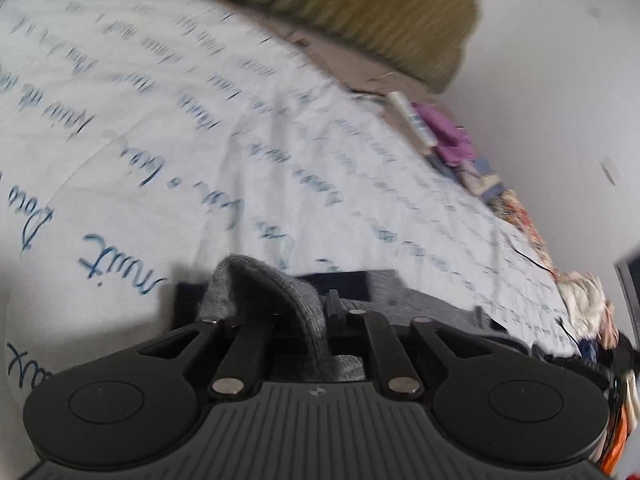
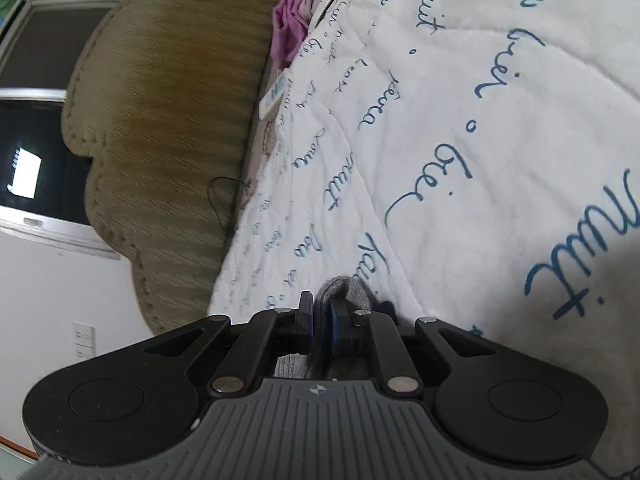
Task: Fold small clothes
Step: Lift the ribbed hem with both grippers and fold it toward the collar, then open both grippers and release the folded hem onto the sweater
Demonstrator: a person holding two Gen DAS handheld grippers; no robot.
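- The left hand-held gripper [image 1: 304, 312] is closing its 2 fingers on a fold of a grey knitted garment [image 1: 280, 300], which is bunching up between them and draping back toward the camera.
- The rest of that garment, with a dark navy band [image 1: 344, 280], is lying flat on the bed just past the fingers, spreading to the right.
- The right hand-held gripper [image 2: 322, 324] is pinching a ridge of the same grey knit [image 2: 344, 290] between nearly closed fingers with blue pads [image 2: 335, 324].
- The bed is wearing a white quilt [image 1: 160, 100] printed with blue handwriting.
- An olive-green headboard [image 2: 168, 120] is standing along the far edge of the bed.
- A purple cloth [image 2: 290, 24] and a small white box [image 2: 274, 98] are lying in the gap between headboard and quilt.
- More crumpled clothes [image 1: 580, 300] are piling up at the far right edge of the bed.
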